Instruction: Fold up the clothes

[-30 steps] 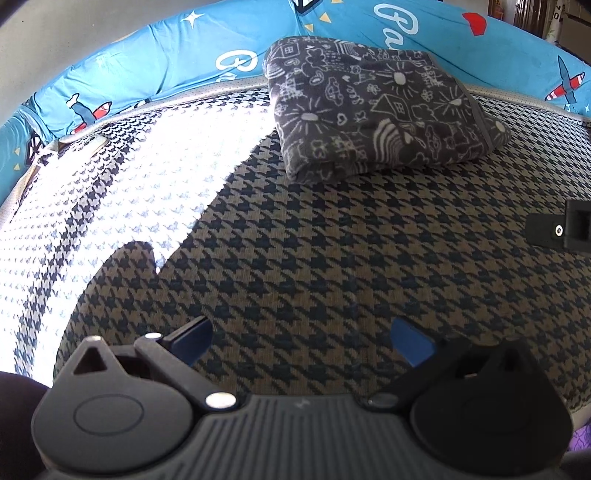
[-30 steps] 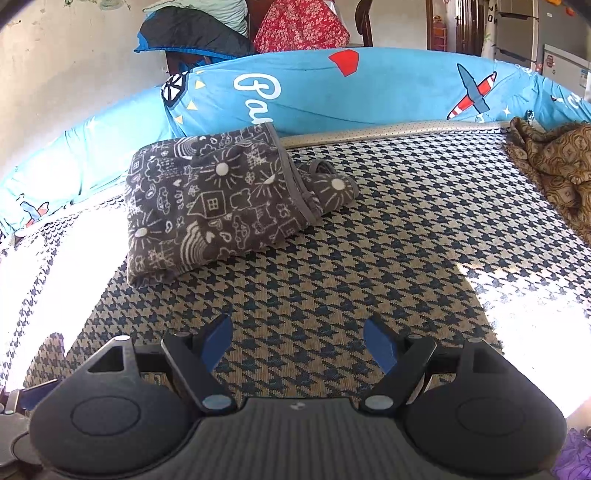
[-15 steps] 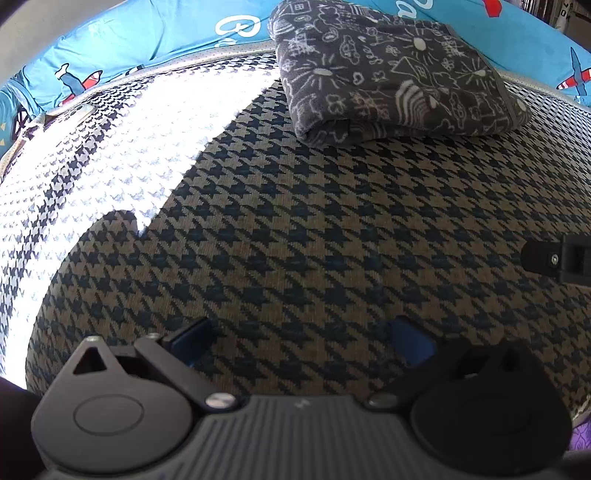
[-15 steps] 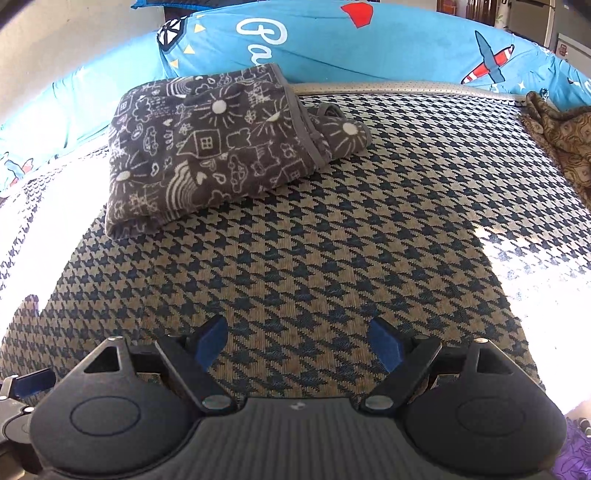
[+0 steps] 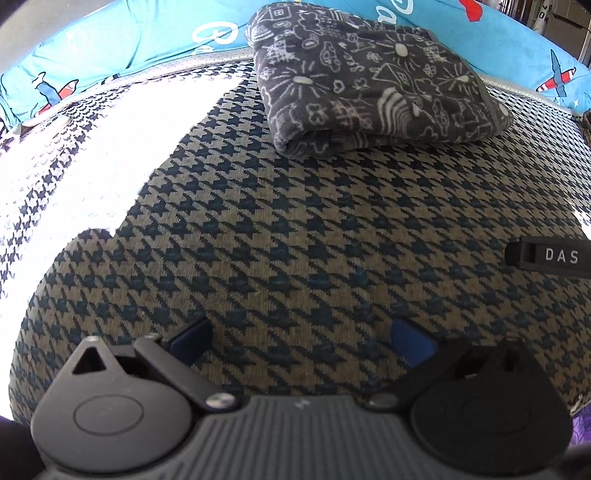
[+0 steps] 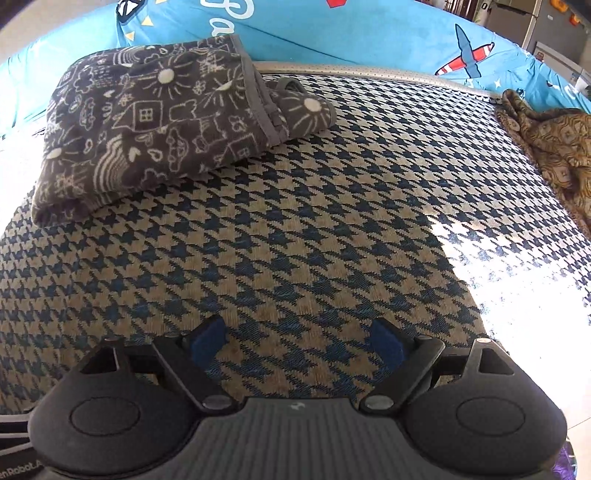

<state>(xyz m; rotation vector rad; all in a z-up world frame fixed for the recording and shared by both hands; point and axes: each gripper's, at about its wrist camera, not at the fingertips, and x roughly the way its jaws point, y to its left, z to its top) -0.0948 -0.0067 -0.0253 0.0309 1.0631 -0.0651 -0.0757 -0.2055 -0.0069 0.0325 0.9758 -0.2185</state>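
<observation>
A folded grey garment with white doodle drawings (image 5: 373, 81) (image 6: 155, 125) lies at the far side of the houndstooth-patterned bed surface (image 5: 295, 240) (image 6: 295, 240). My left gripper (image 5: 301, 339) hangs open low over bare houndstooth fabric, well short of the garment, with nothing between its blue pads. My right gripper (image 6: 295, 341) also hovers over bare fabric, its jaws opening wider and holding nothing. A black part of the right gripper (image 5: 550, 256) shows at the right edge of the left wrist view.
A blue bolster with plane and letter prints (image 5: 129, 48) (image 6: 369, 33) runs along the bed's far edge. A crumpled brown patterned cloth (image 6: 550, 147) lies at the far right. Bright sunlight falls on the bed at the left (image 5: 74, 166) and right (image 6: 517, 295).
Both grippers have sunk toward the bed and tipped further down, so the folded garment sits higher and larger in each view. The right gripper's fingers have spread a little wider.
</observation>
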